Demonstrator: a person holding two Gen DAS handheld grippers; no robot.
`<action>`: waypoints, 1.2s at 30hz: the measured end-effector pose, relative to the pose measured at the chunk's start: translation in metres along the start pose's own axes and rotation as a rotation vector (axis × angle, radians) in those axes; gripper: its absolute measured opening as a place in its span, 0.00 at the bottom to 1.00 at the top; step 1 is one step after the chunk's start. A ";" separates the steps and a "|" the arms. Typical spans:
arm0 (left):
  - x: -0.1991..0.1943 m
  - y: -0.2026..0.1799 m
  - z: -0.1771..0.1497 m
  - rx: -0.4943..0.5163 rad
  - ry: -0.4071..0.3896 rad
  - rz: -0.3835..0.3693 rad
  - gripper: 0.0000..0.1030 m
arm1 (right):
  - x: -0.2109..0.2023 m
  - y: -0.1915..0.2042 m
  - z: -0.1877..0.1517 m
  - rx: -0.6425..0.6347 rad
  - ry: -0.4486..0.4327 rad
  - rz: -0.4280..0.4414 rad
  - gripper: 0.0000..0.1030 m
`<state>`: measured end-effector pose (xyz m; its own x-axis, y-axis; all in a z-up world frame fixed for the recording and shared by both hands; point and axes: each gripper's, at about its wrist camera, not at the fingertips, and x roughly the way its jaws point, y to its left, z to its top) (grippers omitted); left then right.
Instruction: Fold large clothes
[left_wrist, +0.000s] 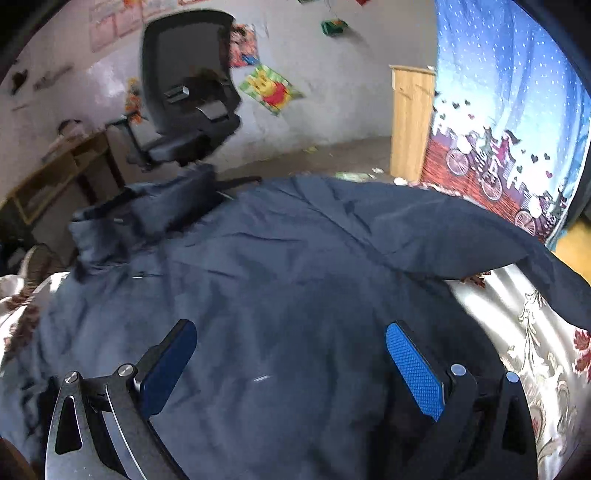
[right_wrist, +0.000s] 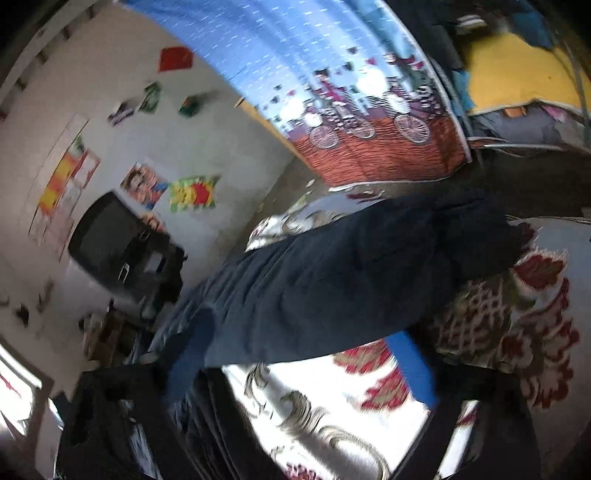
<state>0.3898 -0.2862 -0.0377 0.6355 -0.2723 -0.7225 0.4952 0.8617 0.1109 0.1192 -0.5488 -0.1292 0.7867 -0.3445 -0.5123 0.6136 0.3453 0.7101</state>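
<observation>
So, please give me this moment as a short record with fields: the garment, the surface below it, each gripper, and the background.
garment: dark navy jacket, spread out, collar toward the chair
surface: floral bedspread
left gripper: open, above the jacket's body
right gripper: open, nothing gripped, at the jacket's edge
background: black office chair, blue curtain

Daylight was soft, fairly dim. Glare blew out glossy bedspread (right_wrist: 332, 402) in right wrist view. That view was smeared by motion blur, posters unreadable. Left view was sharper, jacket (left_wrist: 280, 280) dark, shadowy. Fisheye bent edges, corners black.
</observation>
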 end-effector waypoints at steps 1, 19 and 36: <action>0.007 -0.007 0.001 0.010 0.007 -0.010 1.00 | 0.002 -0.003 0.002 0.009 -0.002 -0.012 0.64; 0.036 -0.029 -0.015 0.057 0.098 -0.029 1.00 | -0.019 0.028 0.043 -0.174 -0.113 -0.045 0.03; -0.103 0.127 -0.039 -0.135 0.001 0.136 1.00 | -0.095 0.279 -0.040 -0.789 -0.233 0.321 0.03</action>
<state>0.3644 -0.1319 0.0246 0.6909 -0.1491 -0.7075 0.3210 0.9400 0.1154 0.2183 -0.3844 0.0984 0.9480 -0.2675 -0.1727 0.3016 0.9281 0.2182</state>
